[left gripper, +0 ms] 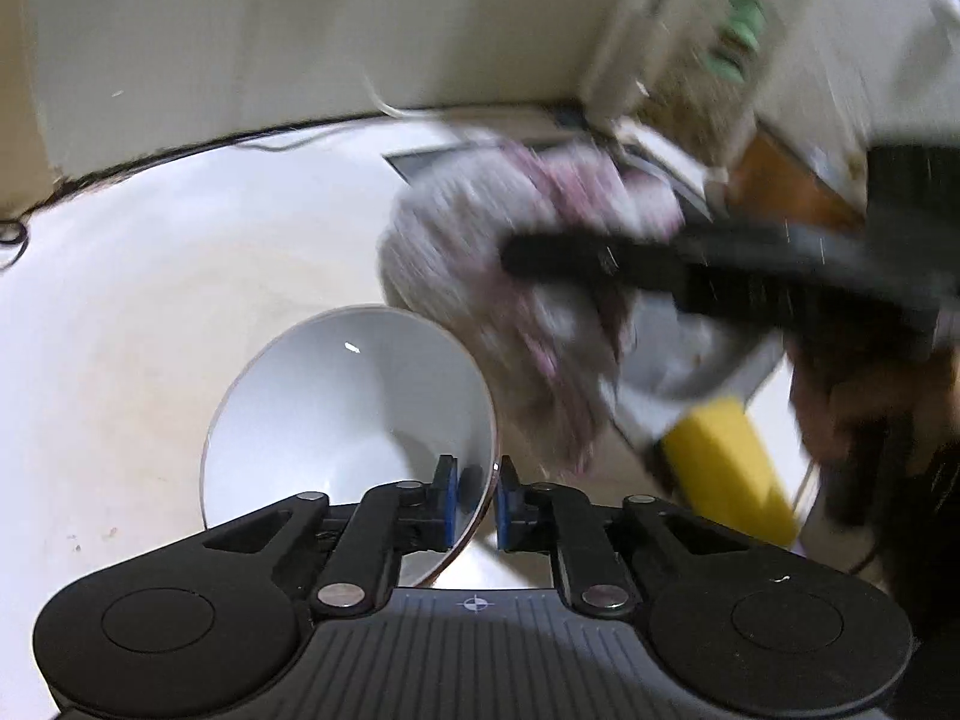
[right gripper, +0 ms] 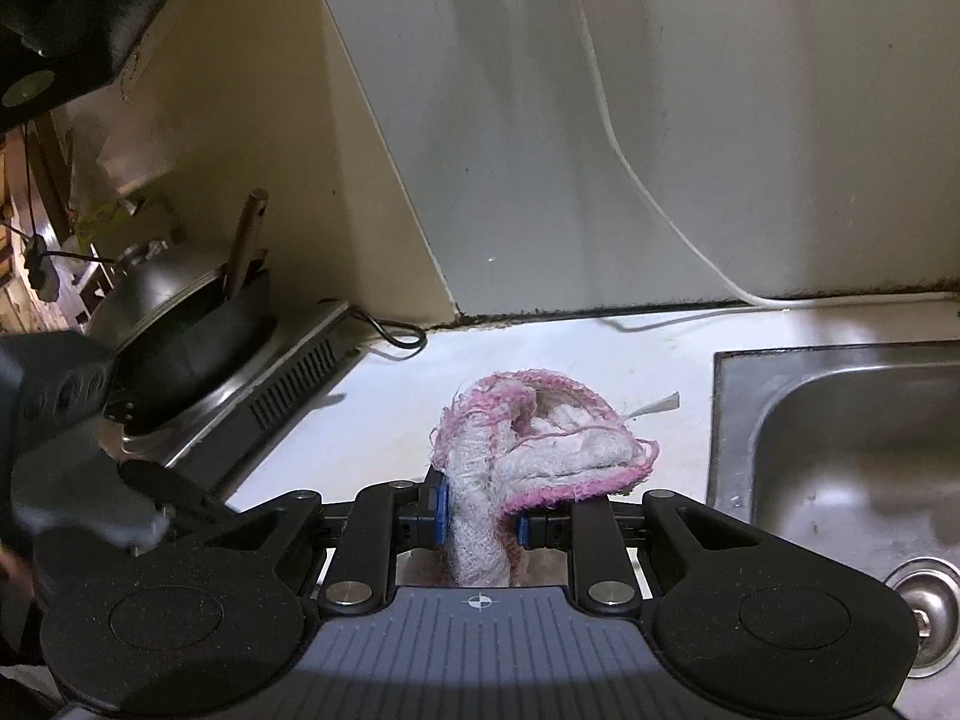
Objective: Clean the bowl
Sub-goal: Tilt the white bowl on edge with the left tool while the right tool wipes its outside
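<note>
- Left gripper [left gripper: 475, 501]: jaws clamped on the rim of the bowl [left gripper: 336, 420], one pad inside the wall, one outside.
- Bowl held tilted, mouth facing away from the jaws and toward the cloth [left gripper: 510, 300]; likely so the inside lies open for wiping.
- Right gripper [right gripper: 480, 525]: jaws closed on the bunched cloth, which sticks out ahead of them as a wad, probably to serve as a wiping pad.
- Seen from the left gripper: cloth just ahead and right of the jaws, near the bowl's far rim; contact hard to judge through blur.
- Bowl: white, glossy, deep, thin dark edge on the rim; inside looks clean, one bright glint, no visible residue.
- Cloth: pale, loosely woven, frayed pink border.
- Sink [right gripper: 840, 432] right of the right jaws, above a white surface [right gripper: 384, 420]; stove with a dark pan [right gripper: 180, 324] to their left.
</note>
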`<state>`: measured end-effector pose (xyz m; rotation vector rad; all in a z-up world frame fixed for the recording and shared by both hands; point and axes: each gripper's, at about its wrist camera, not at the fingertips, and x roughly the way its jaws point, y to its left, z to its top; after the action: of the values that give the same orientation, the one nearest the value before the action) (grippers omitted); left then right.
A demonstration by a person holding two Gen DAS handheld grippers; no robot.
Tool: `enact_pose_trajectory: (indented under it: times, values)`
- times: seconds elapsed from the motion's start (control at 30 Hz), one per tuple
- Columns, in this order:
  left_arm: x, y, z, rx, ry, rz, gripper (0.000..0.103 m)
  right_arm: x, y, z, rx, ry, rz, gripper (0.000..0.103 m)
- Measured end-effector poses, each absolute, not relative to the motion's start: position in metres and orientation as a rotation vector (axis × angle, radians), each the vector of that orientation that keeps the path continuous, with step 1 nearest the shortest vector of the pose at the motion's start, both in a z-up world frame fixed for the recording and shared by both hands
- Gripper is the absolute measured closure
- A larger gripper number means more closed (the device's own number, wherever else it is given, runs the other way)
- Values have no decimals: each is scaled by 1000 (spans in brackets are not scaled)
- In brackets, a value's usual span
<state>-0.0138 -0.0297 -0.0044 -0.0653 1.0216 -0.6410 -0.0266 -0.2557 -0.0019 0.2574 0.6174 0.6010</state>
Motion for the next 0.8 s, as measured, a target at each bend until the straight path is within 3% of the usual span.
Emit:
enact_pose_trajectory:
  times: [0.2,0.53,0.8]
  values:
    - [-4,14,-8,-298,1042,-584,95,-17,-248,-3,306,617,708,83]
    - [-1,20,-9,-325,1035,-583,94,28,-225,-42,424,792,780,83]
    - [15,21,-13,-436,1018,-519,93,9,-245,-50,459,789,748,83]
